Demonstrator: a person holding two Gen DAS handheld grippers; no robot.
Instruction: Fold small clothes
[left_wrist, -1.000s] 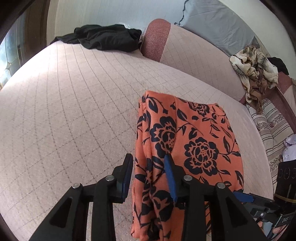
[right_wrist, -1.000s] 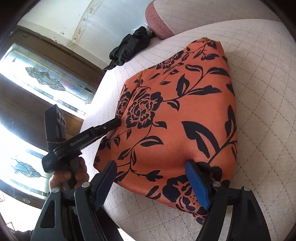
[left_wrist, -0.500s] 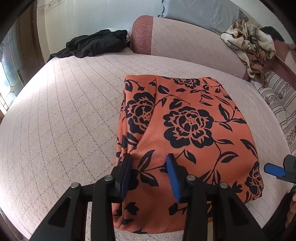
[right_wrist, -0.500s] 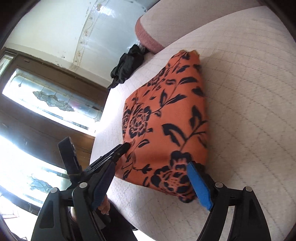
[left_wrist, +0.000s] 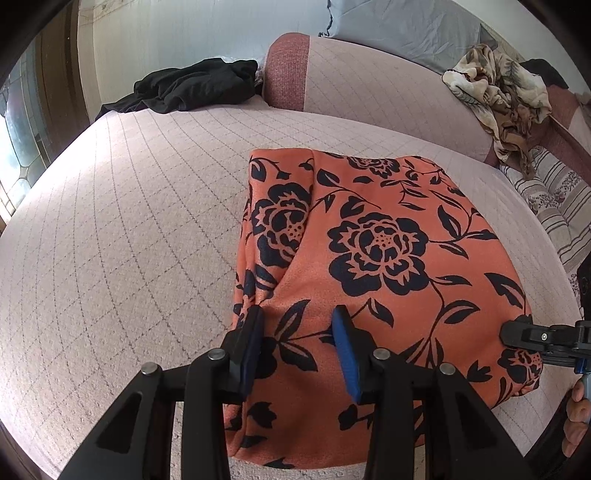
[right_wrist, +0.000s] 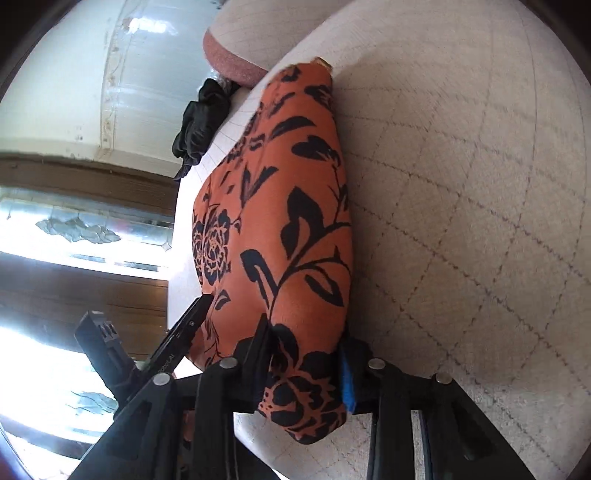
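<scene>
A folded orange garment (left_wrist: 373, 258) with a black flower print lies on the pink quilted bed (left_wrist: 129, 221). My left gripper (left_wrist: 297, 332) is open just above the garment's near left part, with cloth showing between the blue pads. My right gripper (right_wrist: 306, 354) has narrowed around the garment's (right_wrist: 280, 236) near right corner, and the cloth bulges up between the jaws. The right gripper's tip also shows at the right edge of the left wrist view (left_wrist: 532, 334).
A black garment (left_wrist: 195, 88) lies at the bed's far left. A pink bolster (left_wrist: 369, 85) runs along the back with a beige patterned cloth (left_wrist: 502, 96) heaped on it. Striped bedding (left_wrist: 554, 206) sits at the right. A window (right_wrist: 74, 229) is beyond the bed's edge.
The garment has been laid down flat on the bed. My right gripper has rolled onto its side and closed in on the garment's corner. My left gripper stays open.
</scene>
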